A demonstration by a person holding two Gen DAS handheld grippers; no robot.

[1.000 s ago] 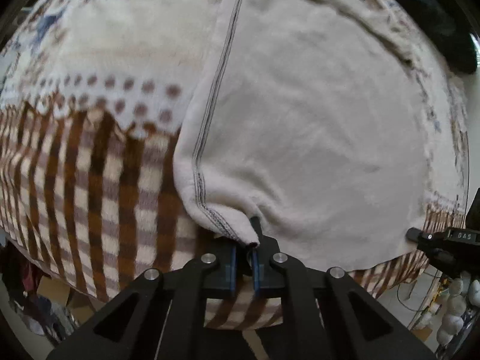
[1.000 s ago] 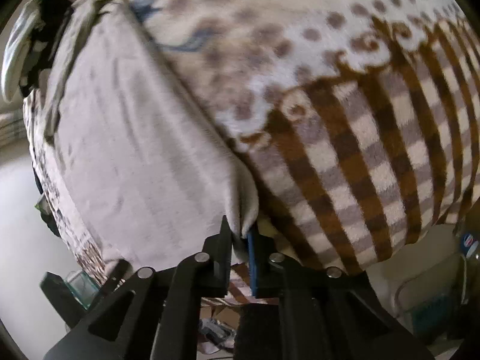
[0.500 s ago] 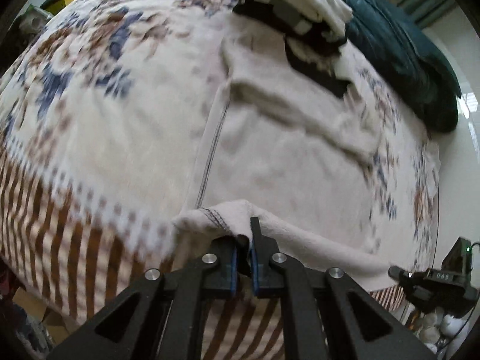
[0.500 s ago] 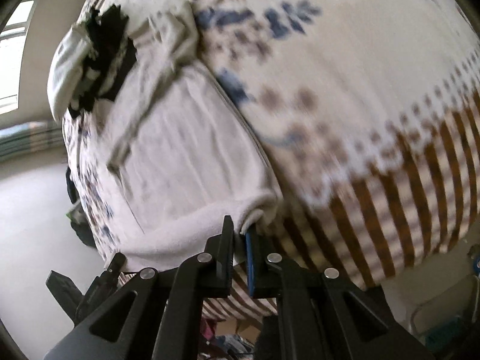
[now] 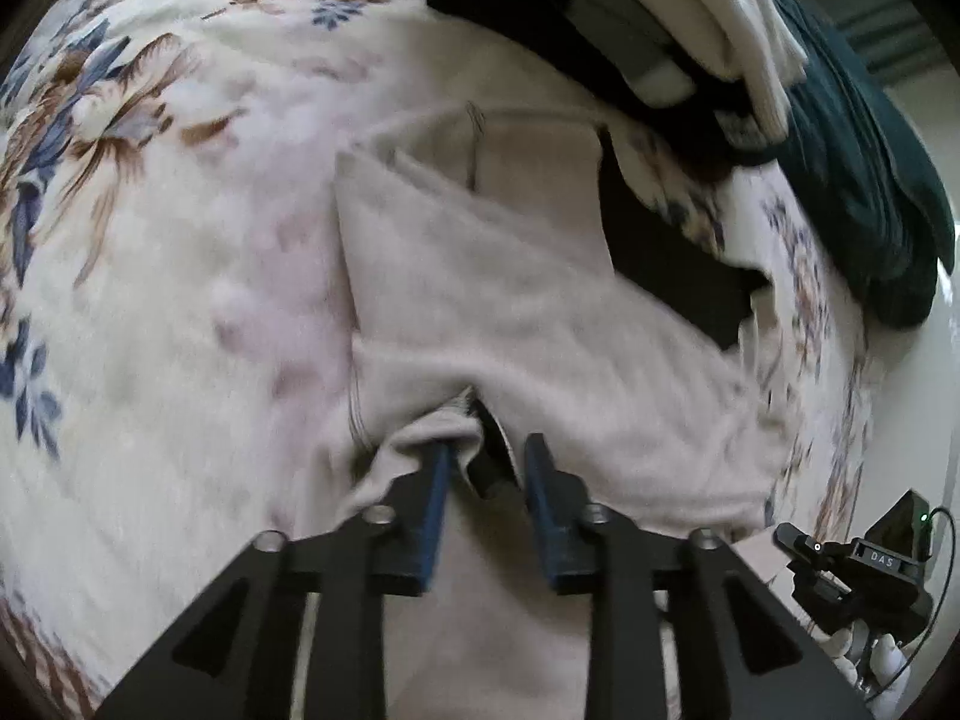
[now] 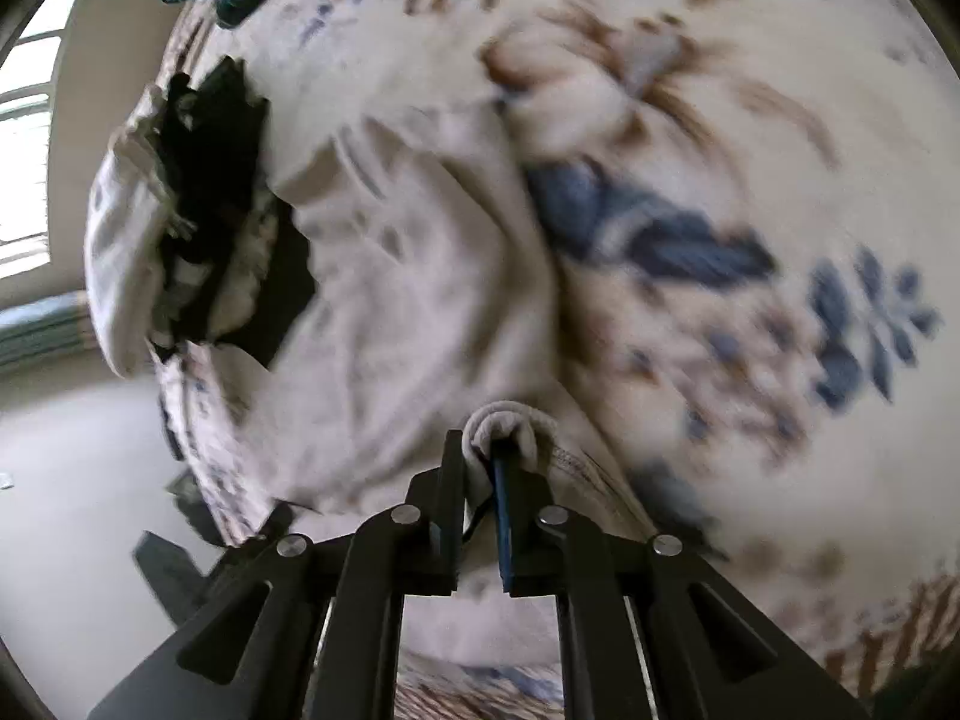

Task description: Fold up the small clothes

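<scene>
Beige soft knit garment (image 5: pixel 528 324) lies on floral fleece blanket (image 5: pixel 180 300), long axis running away from both tongs toward black-and-white clothes pile (image 5: pixel 630 42) | left gripper (image 5: pixel 483 462) opening, folded hem loose between its jaws | right gripper (image 6: pixel 477 450) pinching its hem corner.

"DAS" in white letters on black housing of right tongs (image 5: pixel 864 564), lower right edge.

A beige knit garment (image 5: pixel 510 312) lies on the floral fleece-covered bed (image 5: pixel 180 300) — behind it, toward the bed's far edge, a pile of black-and-white clothes (image 5: pixel 630 42).
</scene>
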